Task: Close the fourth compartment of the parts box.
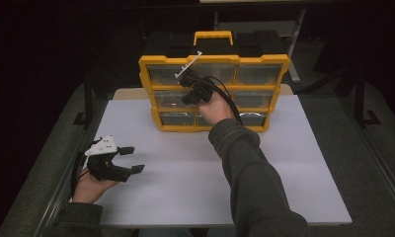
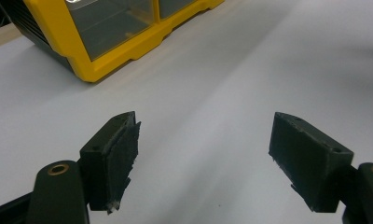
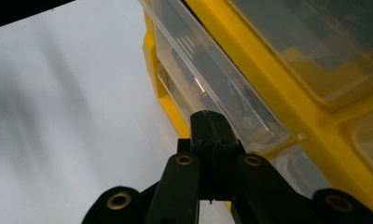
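1. Table point(image 1: 294, 163): white top, bare apart from the organizer, which stands at its 12 o'clock edge.
2. Organizer point(image 1: 214, 60): yellow frame, black body, yellow carry handle on top, and a grid of clear drawers facing me. It stands upright.
3. Middle-row drawer point(image 3: 212, 88): this is the one I'm working. In the right gripper view its clear front lip stands proud of the yellow frame, so I judge it part-way pulled out. Something is inside, too blurred to identify.
4. My right gripper point(image 1: 191, 84): up against the drawer fronts, left of centre on the organizer. In its own view point(image 3: 208, 123) the fingers are fully together, tips right at the drawer's lip. I can't tell whether they pinch the lip edge or just rest on it.
5. My left gripper point(image 1: 129, 159): parked low at 8 o'clock on the table, well apart from the organizer. Fingers point(image 2: 112, 158) wide apart, holding nothing, bare table between them.
6. Progress, my read: early. Drawer contacted and cracked open at most. Left to do: draw it out far enough to reach the contents, then whatever goes in or comes out. The left gripper looks staged for that.
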Demonstrator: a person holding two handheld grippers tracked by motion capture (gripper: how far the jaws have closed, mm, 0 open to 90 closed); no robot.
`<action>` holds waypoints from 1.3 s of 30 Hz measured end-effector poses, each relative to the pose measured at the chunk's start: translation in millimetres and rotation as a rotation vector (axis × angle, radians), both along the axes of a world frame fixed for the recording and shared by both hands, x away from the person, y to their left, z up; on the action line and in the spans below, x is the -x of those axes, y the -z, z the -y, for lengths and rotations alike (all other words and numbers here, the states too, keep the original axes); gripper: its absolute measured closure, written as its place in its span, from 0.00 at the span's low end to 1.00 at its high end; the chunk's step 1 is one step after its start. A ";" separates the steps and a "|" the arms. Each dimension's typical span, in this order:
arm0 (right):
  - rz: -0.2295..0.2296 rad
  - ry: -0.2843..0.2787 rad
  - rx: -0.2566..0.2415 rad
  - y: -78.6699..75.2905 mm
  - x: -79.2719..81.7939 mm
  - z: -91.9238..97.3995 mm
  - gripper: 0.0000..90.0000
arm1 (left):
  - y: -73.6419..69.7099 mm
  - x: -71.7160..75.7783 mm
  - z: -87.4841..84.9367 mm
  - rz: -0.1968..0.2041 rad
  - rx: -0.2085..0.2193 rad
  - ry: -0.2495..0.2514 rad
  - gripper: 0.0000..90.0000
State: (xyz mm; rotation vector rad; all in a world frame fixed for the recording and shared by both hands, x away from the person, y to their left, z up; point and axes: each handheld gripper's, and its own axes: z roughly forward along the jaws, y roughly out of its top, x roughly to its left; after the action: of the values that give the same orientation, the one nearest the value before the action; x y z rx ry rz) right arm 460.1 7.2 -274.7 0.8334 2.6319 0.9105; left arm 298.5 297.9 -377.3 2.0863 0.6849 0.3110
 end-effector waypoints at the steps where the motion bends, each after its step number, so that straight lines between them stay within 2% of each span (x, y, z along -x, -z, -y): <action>1: 0.031 -0.003 0.014 1.3 -0.7 -0.9 0.99 | 0.0 -0.2 -0.3 0.000 -0.002 0.002 0.26; 10: 0.048 -0.007 -0.001 3.9 -1.9 1.1 0.99 | -0.5 0.4 0.6 -0.001 -0.007 0.003 0.26; 12: 0.038 -0.017 -0.047 4.8 0.0 4.3 0.94 | -0.1 0.4 1.1 -0.003 -0.009 0.004 0.26; 14: 0.023 -0.017 -0.055 5.2 3.2 5.2 0.93 | 0.2 0.5 1.7 -0.004 -0.009 0.003 0.26; 16: 0.028 -0.032 -0.057 7.3 4.6 7.7 0.91 | 0.1 0.9 2.3 -0.001 -0.008 0.003 0.26; 19: 0.013 -0.033 -0.084 9.1 8.5 12.3 0.89 | -1.5 1.1 1.3 0.005 -0.023 0.015 0.26; 20: 0.000 -0.035 -0.099 9.5 9.7 14.4 0.88 | -0.8 1.5 2.5 0.001 -0.005 0.009 0.26; 21: 0.000 -0.035 -0.099 9.5 9.7 14.4 0.88 | -0.8 1.5 2.5 0.001 -0.005 0.009 0.26; 23: -0.017 -0.038 -0.131 11.2 13.6 21.9 0.86 | -0.2 1.9 3.6 0.001 -0.001 0.009 0.26; 24: -0.028 -0.038 -0.142 11.6 14.5 24.7 0.85 | -0.8 1.8 2.9 0.000 -0.024 0.017 0.26; 26: -0.033 -0.045 -0.166 12.9 16.8 30.6 0.84 | -0.5 2.1 3.6 -0.003 -0.013 0.012 0.26; 31: -0.040 -0.042 -0.184 15.5 20.2 43.3 0.81 | -0.8 2.7 4.3 0.000 -0.008 0.010 0.26; 35: -0.046 -0.023 -0.218 20.0 22.4 59.4 0.74 | -2.1 3.6 4.6 0.002 -0.007 0.009 0.26; 39: -0.049 -0.018 -0.223 23.1 24.9 66.4 0.69 | -1.4 4.0 6.8 0.003 -0.005 0.011 0.26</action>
State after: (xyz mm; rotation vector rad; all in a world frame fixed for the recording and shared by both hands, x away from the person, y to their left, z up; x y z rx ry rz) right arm 435.2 -59.2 -297.8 0.8941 2.6163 1.2210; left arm 294.5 291.1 -375.9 2.0934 0.6718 0.3098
